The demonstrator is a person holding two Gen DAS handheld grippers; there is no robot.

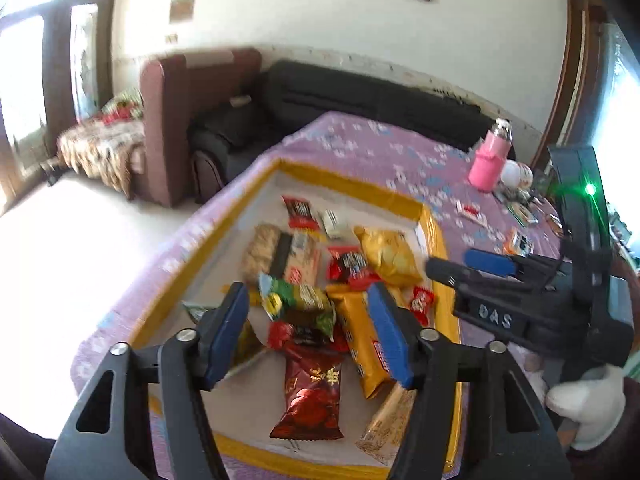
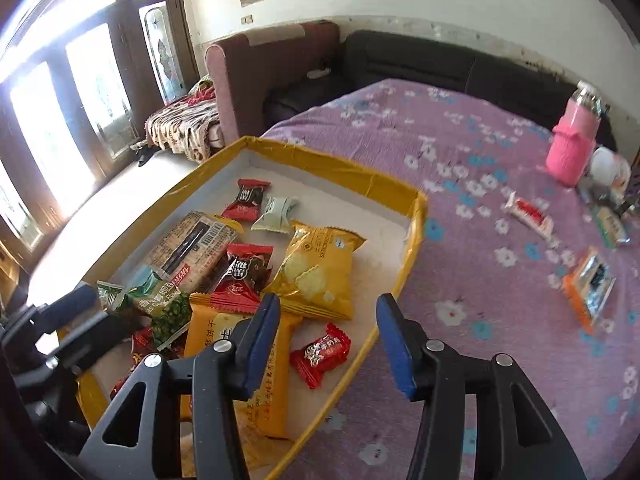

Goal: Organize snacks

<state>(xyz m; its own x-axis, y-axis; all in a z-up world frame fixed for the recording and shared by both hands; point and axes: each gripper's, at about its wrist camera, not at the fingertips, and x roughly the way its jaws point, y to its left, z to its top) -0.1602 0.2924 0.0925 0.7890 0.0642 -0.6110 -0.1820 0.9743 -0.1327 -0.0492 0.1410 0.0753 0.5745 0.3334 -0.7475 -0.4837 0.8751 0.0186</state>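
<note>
A yellow-rimmed tray (image 1: 352, 184) (image 2: 320, 156) on the purple flowered cloth holds several snack packs. Among them are a yellow cracker pack (image 1: 388, 256) (image 2: 316, 268), a green pack (image 1: 296, 300) (image 2: 160, 300), an orange biscuit pack (image 1: 356, 332) (image 2: 212, 328), a dark red pack (image 1: 310, 396) and a small red candy (image 2: 320, 354). My left gripper (image 1: 308, 300) hovers open over the pile, its pads pressing on nothing. My right gripper (image 2: 328, 304) (image 1: 452, 264) is open and empty above the tray's right rim.
Loose packs lie on the cloth right of the tray: a red-and-white one (image 2: 528, 214), an orange one (image 2: 590, 280), a green one (image 2: 610, 222). A pink bottle (image 2: 574, 140) stands at the far right. Sofas sit beyond the table. A white-gloved hand (image 1: 584, 404) holds the right gripper.
</note>
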